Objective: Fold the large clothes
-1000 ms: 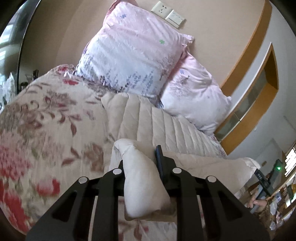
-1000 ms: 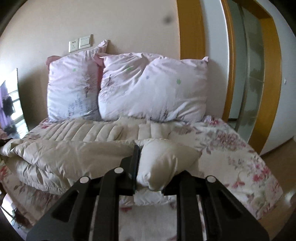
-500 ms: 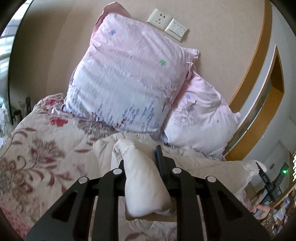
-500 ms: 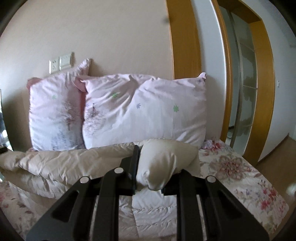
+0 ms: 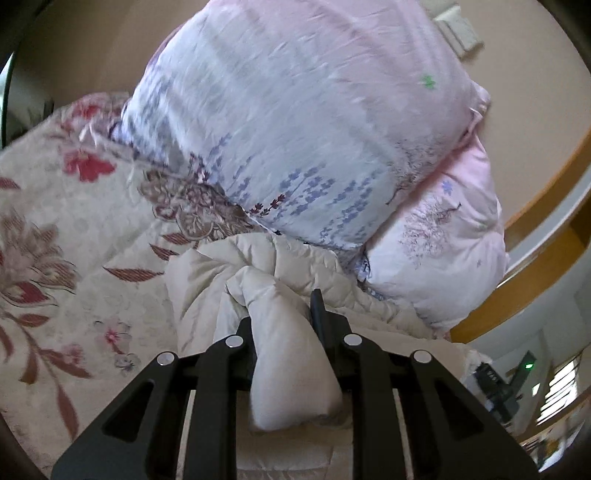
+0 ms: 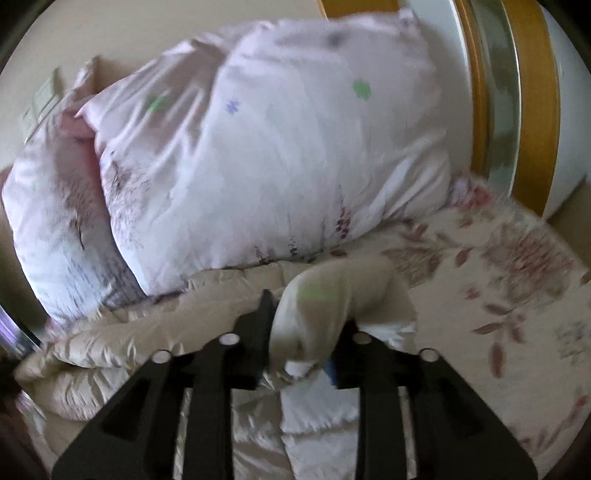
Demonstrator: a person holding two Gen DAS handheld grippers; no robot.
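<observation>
A large cream quilted down coat point(image 5: 291, 369) lies on the bed, its far edge against the pillows. My left gripper point(image 5: 282, 314) is shut on a bunched corner of the coat, low over the bed close to the pillows. My right gripper point(image 6: 304, 317) is shut on the other corner of the coat point(image 6: 332, 295), with the folded coat body point(image 6: 147, 332) stretching off to the left. Both views are motion-blurred.
Two pink flowered pillows point(image 5: 314, 122) point(image 6: 266, 158) lean on the beige wall just beyond the grippers. The floral bedspread point(image 5: 66, 240) point(image 6: 498, 288) covers the bed. A wooden door frame point(image 6: 532, 92) stands at right. Wall sockets point(image 5: 458, 29) are above the pillows.
Both grippers carried the coat's edge forward and down toward the pillows. The pillows now fill the views and the folded edge lies close to them.
</observation>
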